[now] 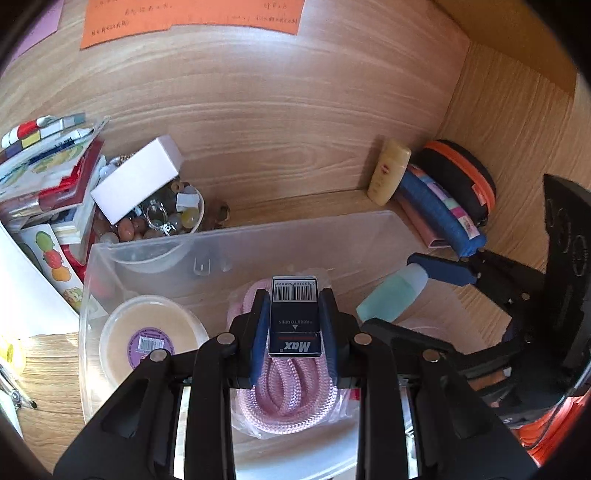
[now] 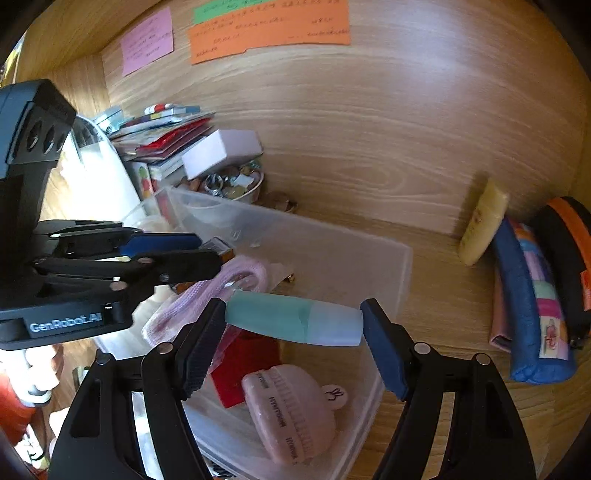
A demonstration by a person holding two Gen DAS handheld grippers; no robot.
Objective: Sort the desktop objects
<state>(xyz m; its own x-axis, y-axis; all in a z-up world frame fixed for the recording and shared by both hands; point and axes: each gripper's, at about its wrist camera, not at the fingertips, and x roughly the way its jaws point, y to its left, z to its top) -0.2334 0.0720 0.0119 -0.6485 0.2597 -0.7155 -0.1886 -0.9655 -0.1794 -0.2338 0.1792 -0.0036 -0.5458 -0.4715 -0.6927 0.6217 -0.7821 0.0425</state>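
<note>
My left gripper (image 1: 294, 314) is shut on a small dark Max staple box (image 1: 294, 317) with a barcode, held over a clear plastic bin (image 1: 236, 236). The bin holds a pink coiled rope (image 1: 288, 391), a round tub with a purple label (image 1: 151, 339), a red card (image 2: 247, 365) and a pink brush (image 2: 291, 410). My right gripper (image 2: 293, 325) is shut on a teal bottle with a pale cap (image 2: 291, 321), held lengthwise over the bin's right end. The bottle (image 1: 391, 295) and right gripper also show in the left wrist view.
A bowl of beads and rings (image 1: 162, 218) under a white box (image 1: 136, 177) stands behind the bin, beside a stack of booklets (image 1: 44, 166). A yellow bottle (image 1: 388, 170), a blue pencil case (image 1: 439, 214) and a black-orange pouch (image 1: 461, 177) lie at right. Sticky notes (image 2: 266, 33) hang on the back wall.
</note>
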